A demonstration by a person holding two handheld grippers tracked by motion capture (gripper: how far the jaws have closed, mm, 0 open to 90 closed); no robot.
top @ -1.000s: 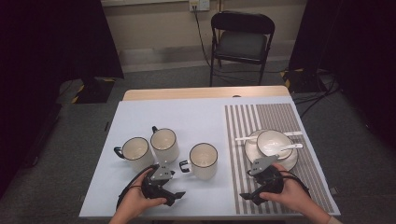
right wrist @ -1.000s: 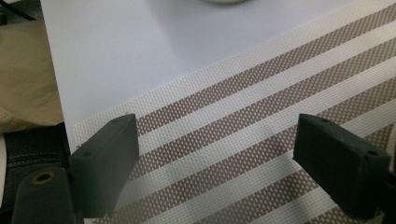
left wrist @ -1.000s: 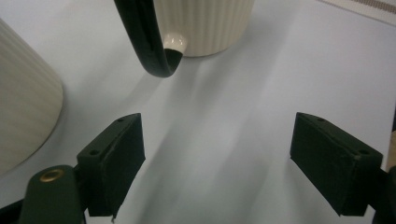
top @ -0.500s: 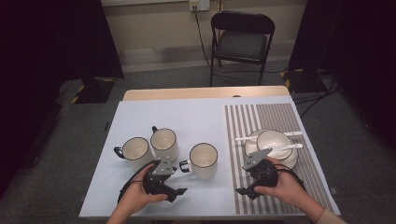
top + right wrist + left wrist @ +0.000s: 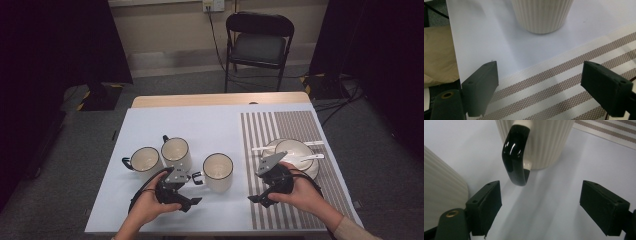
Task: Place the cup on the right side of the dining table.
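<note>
A ribbed cream mug (image 5: 218,172) stood upright at lower centre of the frame on the pale surface (image 5: 215,125), its black handle (image 5: 196,178) pointing left toward the left hand-held gripper (image 5: 192,192). That gripper's jaws were spread, the handle just ahead and untouched. The right hand-held gripper (image 5: 256,192), jaws also spread and empty, hovered over the striped mat (image 5: 290,125).

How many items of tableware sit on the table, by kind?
Mugs: 3 (left, middle, right)
Bowls: 1
Plates: 1
Spoons: 2 (far, near)
Total: 7
</note>
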